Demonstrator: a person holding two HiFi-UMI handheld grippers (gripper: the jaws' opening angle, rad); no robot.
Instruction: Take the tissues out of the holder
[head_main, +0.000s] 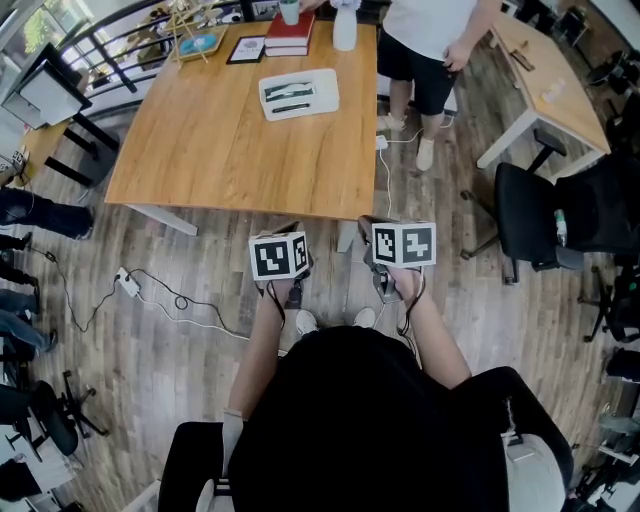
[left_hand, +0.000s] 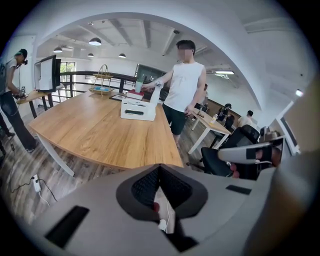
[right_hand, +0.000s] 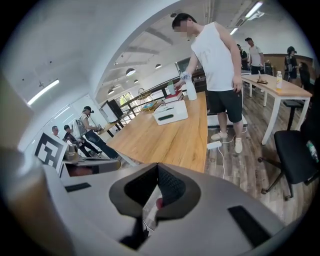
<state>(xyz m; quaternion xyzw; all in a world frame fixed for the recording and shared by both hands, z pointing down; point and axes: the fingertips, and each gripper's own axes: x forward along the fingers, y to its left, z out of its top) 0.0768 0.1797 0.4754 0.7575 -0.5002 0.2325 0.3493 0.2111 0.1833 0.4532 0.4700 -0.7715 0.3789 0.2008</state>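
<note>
The white tissue holder (head_main: 298, 94) lies on the far half of the wooden table (head_main: 220, 140), with a dark slot in its top. It also appears in the left gripper view as the tissue holder (left_hand: 138, 109) and in the right gripper view as the tissue holder (right_hand: 170, 113), far ahead in both. My left gripper (head_main: 290, 232) and right gripper (head_main: 372, 228) hang side by side over the floor, just short of the table's near edge. The left gripper (left_hand: 160, 169) is shut with nothing in it. So is the right gripper (right_hand: 157, 169).
A person in a white top and dark shorts (head_main: 430, 40) stands at the table's far right corner. Red books (head_main: 290, 35), a white bottle (head_main: 344, 28) and a wire basket stand (head_main: 195, 40) line the far edge. A black chair (head_main: 530, 215) stands at right; cables (head_main: 127, 283) lie at left.
</note>
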